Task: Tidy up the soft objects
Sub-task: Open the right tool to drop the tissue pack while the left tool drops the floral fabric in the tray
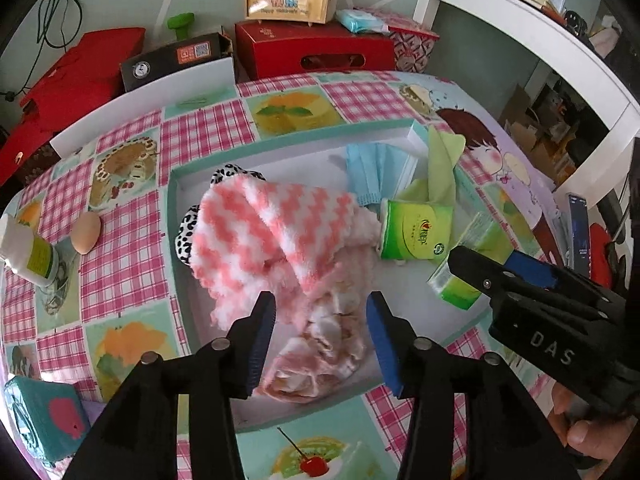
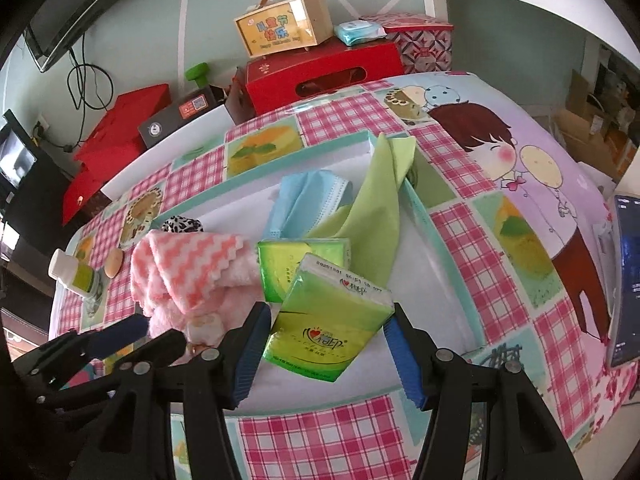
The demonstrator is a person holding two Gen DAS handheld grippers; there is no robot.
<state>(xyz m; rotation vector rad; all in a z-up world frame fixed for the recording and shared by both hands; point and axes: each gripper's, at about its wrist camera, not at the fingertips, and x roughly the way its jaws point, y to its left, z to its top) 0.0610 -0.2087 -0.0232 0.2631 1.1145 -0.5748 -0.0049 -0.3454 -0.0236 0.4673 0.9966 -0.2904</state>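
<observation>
Tray [image 1: 180, 216] with a teal rim sits on the checked surface [image 1: 128, 248] and holds the soft things. A pink and white zigzag towel [image 1: 272, 232] lies heaped in it, covering most of a black and white spotted cloth [image 1: 186, 236]. The left gripper [image 1: 320, 320] hangs over the towel's near end, its fingers apart and not pressing the fabric. The right gripper [image 2: 328, 340] has 1 green tissue pack [image 2: 328, 320] between its fingers, both pads against the pack's sides. A 2nd green pack [image 2: 296, 264] lies partly behind it. A blue face mask [image 2: 308, 200] and a green cloth [image 2: 376, 200] rest beyond, the cloth draped over the tray's far wall
</observation>
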